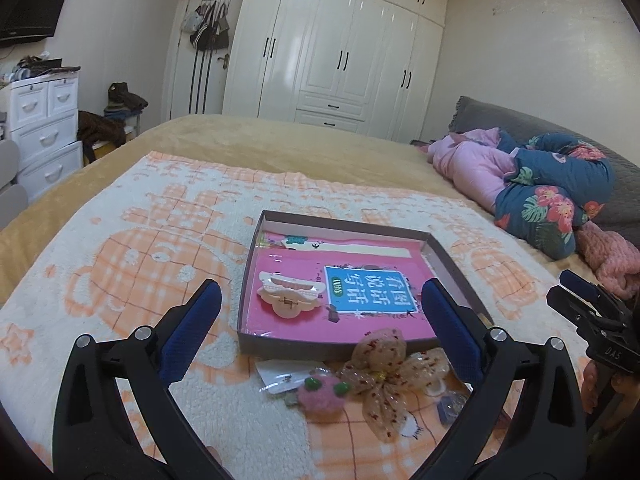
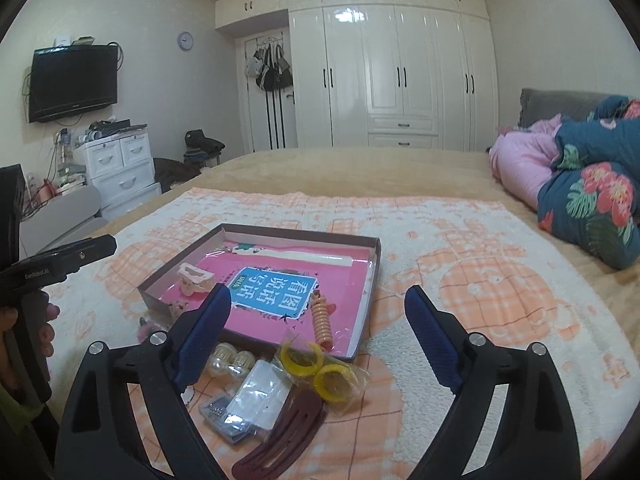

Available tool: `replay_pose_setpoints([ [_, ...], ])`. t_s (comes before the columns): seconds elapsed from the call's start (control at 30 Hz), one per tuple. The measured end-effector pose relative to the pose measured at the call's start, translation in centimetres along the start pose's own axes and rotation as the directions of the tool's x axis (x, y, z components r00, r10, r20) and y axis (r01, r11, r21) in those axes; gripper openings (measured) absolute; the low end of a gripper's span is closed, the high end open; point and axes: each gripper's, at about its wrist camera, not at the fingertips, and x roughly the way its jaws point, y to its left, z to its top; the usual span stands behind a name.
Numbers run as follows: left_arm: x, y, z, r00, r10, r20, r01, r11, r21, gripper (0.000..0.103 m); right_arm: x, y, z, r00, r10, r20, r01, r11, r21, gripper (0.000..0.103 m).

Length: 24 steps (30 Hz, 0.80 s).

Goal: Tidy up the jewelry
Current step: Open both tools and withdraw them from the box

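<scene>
Both blue-padded grippers, left (image 1: 320, 320) and right (image 2: 320, 326), hang wide open and empty over the shallow cardboard tray (image 2: 366, 304), while the yellow hoop earrings in plastic (image 2: 320, 372) lie just outside it, likely next.

Left gripper (image 1: 320, 312) wide open (nothing held), cream hair claw (image 1: 289, 294) in shallow box (image 1: 294, 344), sheer bow (image 1: 386, 376) nearer
</scene>
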Motion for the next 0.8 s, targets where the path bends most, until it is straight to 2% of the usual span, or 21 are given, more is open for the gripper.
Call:
replay_pose_setpoints([
  [0.47,-3.2,-0.1,-1.8,0.999,-0.025,0.047,0.025,1.0,0.005,0.092,-3.0,2.4,-1.1,0.999,0.037,0.026,-0.035,0.996,-0.079,0.089],
  [0.8,-4.2,-0.8,-3.5,0.998,-0.049,0.026,0.049,0.998,0.034,0.092,-3.9,3.7,-2.3,0.998,0.057,0.004,-0.056,0.992,-0.115,0.089],
])
